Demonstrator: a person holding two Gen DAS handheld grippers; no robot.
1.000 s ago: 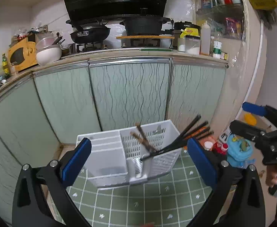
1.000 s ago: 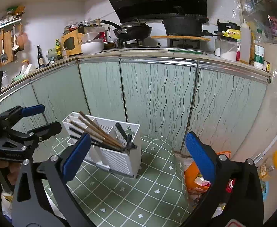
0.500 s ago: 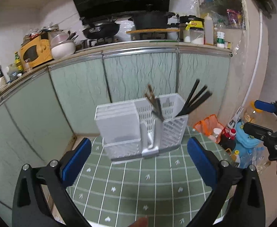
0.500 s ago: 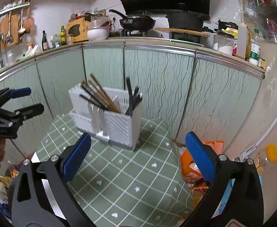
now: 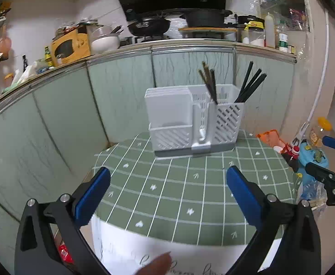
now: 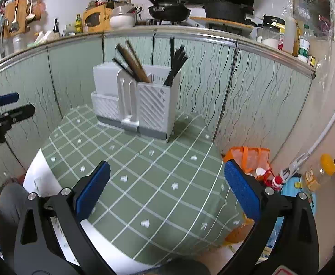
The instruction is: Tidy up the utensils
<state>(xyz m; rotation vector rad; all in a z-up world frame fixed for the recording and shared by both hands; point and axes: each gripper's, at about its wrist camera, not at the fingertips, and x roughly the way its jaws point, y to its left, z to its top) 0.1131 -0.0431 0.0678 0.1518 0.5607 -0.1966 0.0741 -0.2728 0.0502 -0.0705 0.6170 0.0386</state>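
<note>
Upright at the far end of the desk (image 5: 190,183) stands the white utensil holder (image 5: 190,123), at about twelve o'clock from the left gripper (image 5: 167,197) and closer to eleven o'clock from the right gripper (image 6: 165,190). It rests on a green checked cloth (image 6: 149,160) that covers the desk. Brown chopsticks (image 6: 133,61) lean out of its middle section, tilted toward eleven o'clock in the right wrist view, while black chopsticks (image 5: 250,84) rise from the slotted compartment at its right end, fanned toward one o'clock in the left wrist view. The compartments on the holder's left side show no contents from either camera. Both grippers sit at the near edge of the desk, well apart from the holder. The left gripper's blue-padded fingers (image 5: 91,197) are spread wide with nothing between them, and the right gripper's fingers (image 6: 240,192) are likewise spread wide and hold nothing. Each gripper also shows in the other's view: the right one at about three o'clock in the left wrist view, the left one at about nine o'clock in the right wrist view. Behind the holder runs a row of pale green cabinet doors (image 6: 213,80) under a kitchen counter crowded with pans (image 5: 149,26) and bottles.
</note>
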